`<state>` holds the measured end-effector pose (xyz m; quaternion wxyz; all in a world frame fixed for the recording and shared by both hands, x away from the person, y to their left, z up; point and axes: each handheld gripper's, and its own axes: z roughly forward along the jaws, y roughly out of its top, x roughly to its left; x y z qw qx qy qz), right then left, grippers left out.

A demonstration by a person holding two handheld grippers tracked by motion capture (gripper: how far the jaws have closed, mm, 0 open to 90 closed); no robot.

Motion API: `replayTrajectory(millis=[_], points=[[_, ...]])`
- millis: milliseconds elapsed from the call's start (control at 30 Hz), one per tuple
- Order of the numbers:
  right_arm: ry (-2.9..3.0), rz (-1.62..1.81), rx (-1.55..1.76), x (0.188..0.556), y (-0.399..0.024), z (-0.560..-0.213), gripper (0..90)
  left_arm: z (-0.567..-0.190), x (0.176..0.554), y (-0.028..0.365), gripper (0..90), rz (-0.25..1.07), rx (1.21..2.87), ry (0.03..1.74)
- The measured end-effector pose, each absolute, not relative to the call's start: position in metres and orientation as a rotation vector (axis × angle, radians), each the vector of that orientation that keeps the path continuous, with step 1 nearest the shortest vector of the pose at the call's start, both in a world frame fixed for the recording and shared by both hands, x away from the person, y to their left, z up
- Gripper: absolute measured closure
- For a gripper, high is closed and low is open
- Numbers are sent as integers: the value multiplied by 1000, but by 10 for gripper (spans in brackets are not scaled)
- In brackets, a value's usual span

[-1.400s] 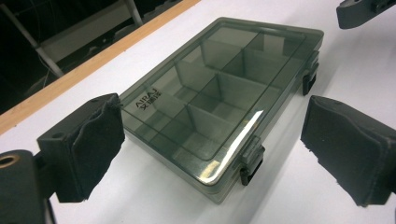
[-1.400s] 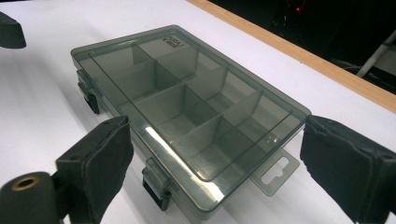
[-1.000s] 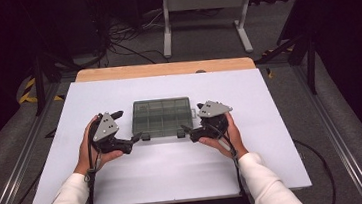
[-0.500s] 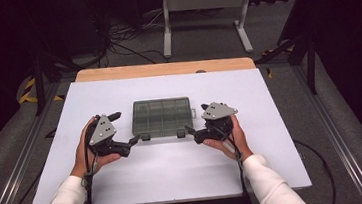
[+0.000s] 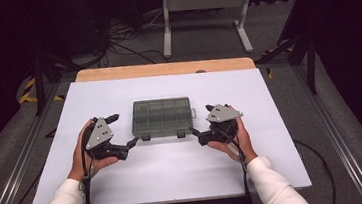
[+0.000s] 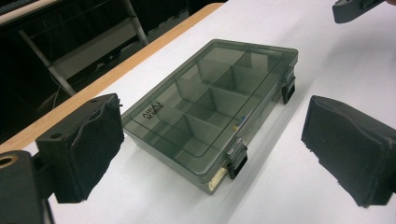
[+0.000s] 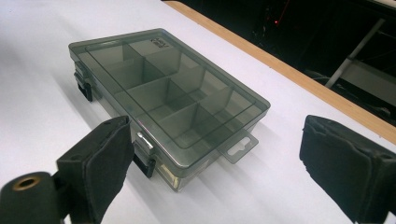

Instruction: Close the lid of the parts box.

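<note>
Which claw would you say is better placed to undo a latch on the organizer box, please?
Probably the right claw: its open jaws sit beside the near latch of the organizer box. The left claw, also open, is farther from its latch.

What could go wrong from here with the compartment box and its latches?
1. The compartment box lies loose on the smooth white table; a push from just one hand-held gripper would probably slide it rather than work a latch.
2. The two black latches are small next to the wide padded jaws of the left hand-held gripper, so a pad may slip off.
3. The right hand-held gripper sits near the box's hang tab and might snag it.
</note>
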<state>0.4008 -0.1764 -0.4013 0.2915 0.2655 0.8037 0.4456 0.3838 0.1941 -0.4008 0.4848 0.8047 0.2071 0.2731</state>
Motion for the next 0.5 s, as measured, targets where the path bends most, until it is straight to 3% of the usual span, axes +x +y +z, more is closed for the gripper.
replayTrajectory(millis=[500], points=[[2120,1164,694,391,-187,-402,102,-404,374,198,56,670,1936,518]])
